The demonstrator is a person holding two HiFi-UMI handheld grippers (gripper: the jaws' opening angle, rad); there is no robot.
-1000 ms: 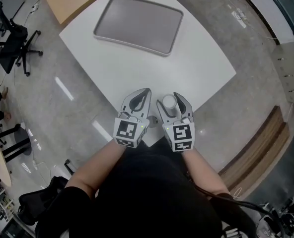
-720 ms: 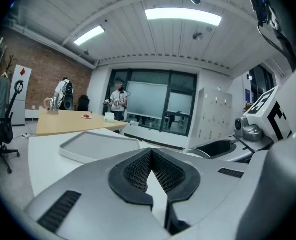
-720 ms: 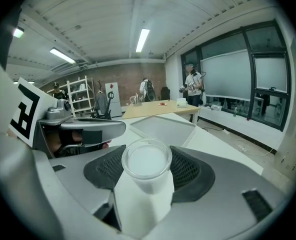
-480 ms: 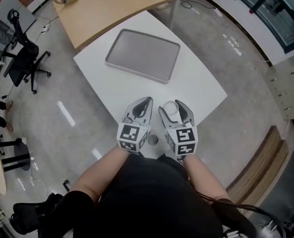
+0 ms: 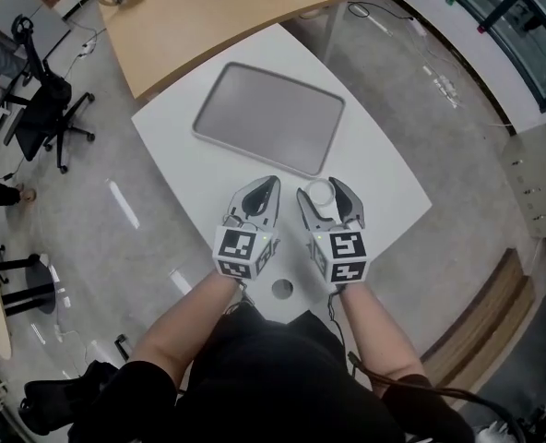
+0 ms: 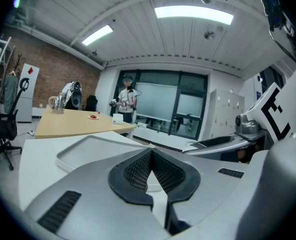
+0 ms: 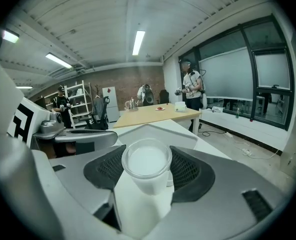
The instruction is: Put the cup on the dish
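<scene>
A small clear plastic cup [image 5: 319,191] sits upright between the jaws of my right gripper [image 5: 321,188], which is shut on it just above the white table [image 5: 384,169]. In the right gripper view the cup [image 7: 147,170] fills the gap between the black ribbed pads [image 7: 188,170]. The dish is a flat grey tray [image 5: 268,118] lying bare on the table ahead of both grippers; its rim also shows beyond the cup as the tray [image 7: 153,130]. My left gripper [image 5: 265,186] hovers beside the right one with its pads [image 6: 138,170] closed together on nothing.
A round cable hole [image 5: 282,289] lies in the table close to my body. A wooden table [image 5: 208,12] with a kettle and small items adjoins the far side. A black office chair [image 5: 42,90] stands left on the grey floor. People stand far off by the windows.
Both grippers have moved forward from the table's near edge over the tabletop, closer to the tray. The cup has stayed in the right gripper. The left gripper has stayed shut.
</scene>
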